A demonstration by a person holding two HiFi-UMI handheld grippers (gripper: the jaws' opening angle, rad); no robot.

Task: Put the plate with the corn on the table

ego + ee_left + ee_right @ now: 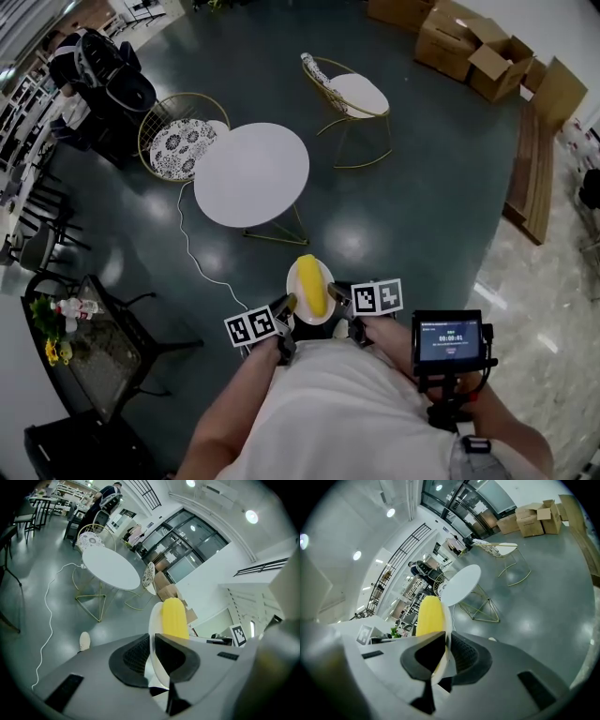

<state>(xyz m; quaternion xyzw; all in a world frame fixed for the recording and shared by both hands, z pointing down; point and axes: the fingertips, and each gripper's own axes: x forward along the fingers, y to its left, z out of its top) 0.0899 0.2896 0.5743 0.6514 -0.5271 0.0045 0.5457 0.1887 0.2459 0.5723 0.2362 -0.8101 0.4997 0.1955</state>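
Observation:
A white plate (322, 314) carrying a yellow corn cob (310, 286) is held in the air close to the person's body. My left gripper (286, 307) is shut on the plate's left rim and my right gripper (338, 299) is shut on its right rim. Seen from the left gripper view, the plate (155, 620) stands edge-on between the jaws with the corn (174, 618) beyond. The right gripper view shows the plate rim (446, 634) pinched likewise, beside the corn (429, 616). The round white table (250, 173) stands ahead on the dark floor.
Two gold-wire chairs (178, 141) (354, 97) flank the table. A white cable (192, 253) trails over the floor. Cardboard boxes (469, 42) sit at the far right, and a black side table with flowers (89, 342) at the left. A phone timer (450, 340) is mounted at the right.

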